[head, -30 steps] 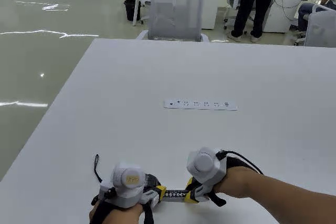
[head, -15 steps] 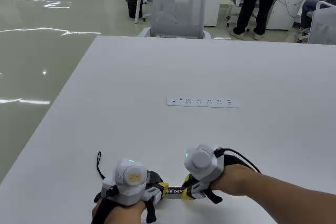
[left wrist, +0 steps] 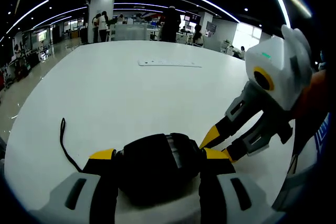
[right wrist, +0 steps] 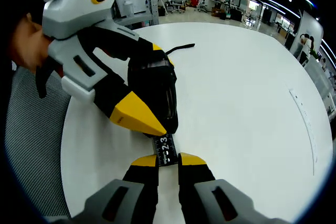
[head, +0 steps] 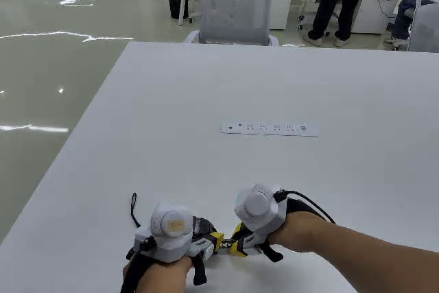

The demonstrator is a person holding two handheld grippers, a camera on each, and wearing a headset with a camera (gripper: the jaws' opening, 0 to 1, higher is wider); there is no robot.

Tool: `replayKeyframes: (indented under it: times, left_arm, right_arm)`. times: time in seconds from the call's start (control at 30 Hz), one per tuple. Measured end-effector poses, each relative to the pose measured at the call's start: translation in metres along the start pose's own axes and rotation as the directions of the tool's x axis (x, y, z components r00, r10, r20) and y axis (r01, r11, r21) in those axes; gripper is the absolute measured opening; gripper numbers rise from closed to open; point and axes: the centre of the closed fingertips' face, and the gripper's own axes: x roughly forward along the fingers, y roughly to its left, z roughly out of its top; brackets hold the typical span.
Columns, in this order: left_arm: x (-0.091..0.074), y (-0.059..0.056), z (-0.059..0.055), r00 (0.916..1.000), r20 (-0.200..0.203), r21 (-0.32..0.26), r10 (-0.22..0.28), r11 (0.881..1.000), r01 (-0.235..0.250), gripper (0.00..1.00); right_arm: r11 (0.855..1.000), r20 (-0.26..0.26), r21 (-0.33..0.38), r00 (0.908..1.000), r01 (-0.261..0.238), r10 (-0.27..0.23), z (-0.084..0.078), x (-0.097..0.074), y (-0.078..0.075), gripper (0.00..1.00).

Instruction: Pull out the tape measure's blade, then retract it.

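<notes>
Tape measure (left wrist: 157, 163) at 6 o'clock on the table (head: 206, 87) in the head view — black case mostly hidden there beneath both grippers. Left gripper (left wrist: 160, 155) clamped around the case; right gripper (right wrist: 168, 159) pinched on the blade (right wrist: 165, 149) end. Blade axis runs 9 to 3 o'clock, tip toward 3 — short numbered stretch visible. Exposed blade shorter than a second ago, grippers closer together.
</notes>
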Motion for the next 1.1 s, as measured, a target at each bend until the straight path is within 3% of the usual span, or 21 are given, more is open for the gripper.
replayKeyframes:
  times: [0.43,0.63,0.77,0.97,1.0,1.1]
  left_arm:
    - [0.0,0.0,0.0,1.0,0.006,0.002,-0.006,1.0,0.006,0.59]
    - [0.001,0.0,0.0,1.0,0.001,0.003,-0.008,1.0,0.008,0.59]
    - [0.001,0.0,0.001,1.0,0.002,0.002,-0.009,1.0,0.009,0.59]
    - [0.001,0.001,0.0,1.0,0.004,0.001,-0.009,1.0,0.009,0.59]
    - [0.001,0.001,0.0,1.0,0.004,0.001,-0.009,1.0,0.009,0.59]
    - [0.001,0.001,0.0,1.0,0.004,0.001,-0.009,1.0,0.009,0.59]
  right_arm:
    - [1.0,0.013,-0.022,0.9999,-0.01,0.011,0.01,0.008,0.004,0.14]
    - [0.999,0.047,-0.034,0.9987,-0.021,0.023,0.013,0.008,0.005,0.15]
    - [0.997,0.07,-0.077,0.9972,-0.019,0.025,0.013,0.005,0.006,0.16]
    - [0.997,0.039,-0.079,0.999,-0.018,0.021,0.001,0.004,0.004,0.16]
    - [0.995,0.052,-0.096,0.9984,-0.017,0.022,0.003,0.003,0.005,0.15]
    - [0.998,0.055,-0.056,0.9985,-0.006,0.009,0.003,0.004,0.004,0.15]
